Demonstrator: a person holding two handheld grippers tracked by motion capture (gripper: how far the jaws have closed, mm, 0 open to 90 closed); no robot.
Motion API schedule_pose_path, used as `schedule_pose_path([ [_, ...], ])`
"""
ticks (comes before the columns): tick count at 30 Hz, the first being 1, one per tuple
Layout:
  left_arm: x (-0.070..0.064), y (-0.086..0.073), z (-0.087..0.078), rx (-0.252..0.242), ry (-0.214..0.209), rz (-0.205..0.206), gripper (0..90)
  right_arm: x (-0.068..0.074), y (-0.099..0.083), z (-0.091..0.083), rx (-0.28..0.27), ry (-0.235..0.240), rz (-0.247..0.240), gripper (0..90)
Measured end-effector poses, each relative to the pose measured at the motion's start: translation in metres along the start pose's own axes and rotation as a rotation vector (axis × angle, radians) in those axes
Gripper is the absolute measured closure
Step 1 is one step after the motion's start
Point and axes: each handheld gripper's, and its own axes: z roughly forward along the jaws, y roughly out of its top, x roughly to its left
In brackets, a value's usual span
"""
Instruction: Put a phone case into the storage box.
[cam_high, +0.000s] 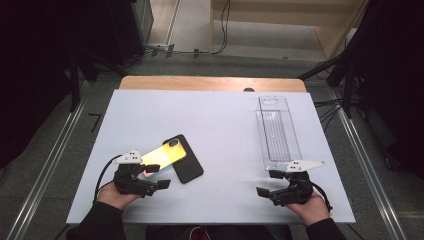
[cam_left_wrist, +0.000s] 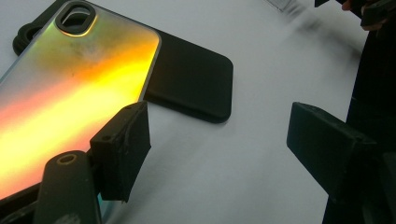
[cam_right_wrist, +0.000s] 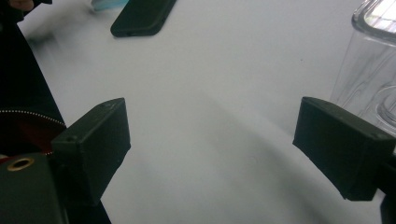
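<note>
An iridescent orange-yellow phone case (cam_high: 164, 154) lies back up, its camera end resting on a black phone case (cam_high: 187, 161) at the table's left middle. In the left gripper view the iridescent case (cam_left_wrist: 70, 93) runs under the left jaw and overlaps the black case (cam_left_wrist: 196, 79). My left gripper (cam_high: 157, 176) (cam_left_wrist: 219, 144) is open at the iridescent case's near end, with bare table between its jaws. Near the front right, my right gripper (cam_high: 268, 183) (cam_right_wrist: 215, 140) is open over bare table, just before a clear plastic tray (cam_high: 277, 132) (cam_right_wrist: 369, 70).
The white table board (cam_high: 220, 125) lies on a wooden tabletop, with metal rails and dark floor at both sides. The black case (cam_right_wrist: 142, 16) sits far off in the right gripper view. The other hand's gripper (cam_left_wrist: 373, 11) is at the top right of the left gripper view.
</note>
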Motion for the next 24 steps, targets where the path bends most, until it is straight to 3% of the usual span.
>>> schedule_pose_path([
  [14,-0.0010,0.0011,0.0003,0.002,-0.002,0.007,21.7,-0.0008,0.0003,0.0005,0.001,0.013,0.009,9.0],
  [17,-0.0022,0.0030,0.0000,0.000,0.018,0.001,21.7,-0.0005,0.0003,0.0005,0.001,0.018,0.010,9.0],
  [24,-0.0039,0.0083,-0.0002,-0.007,0.030,0.035,21.5,-0.0006,0.0001,0.0012,0.004,0.027,0.012,9.0],
])
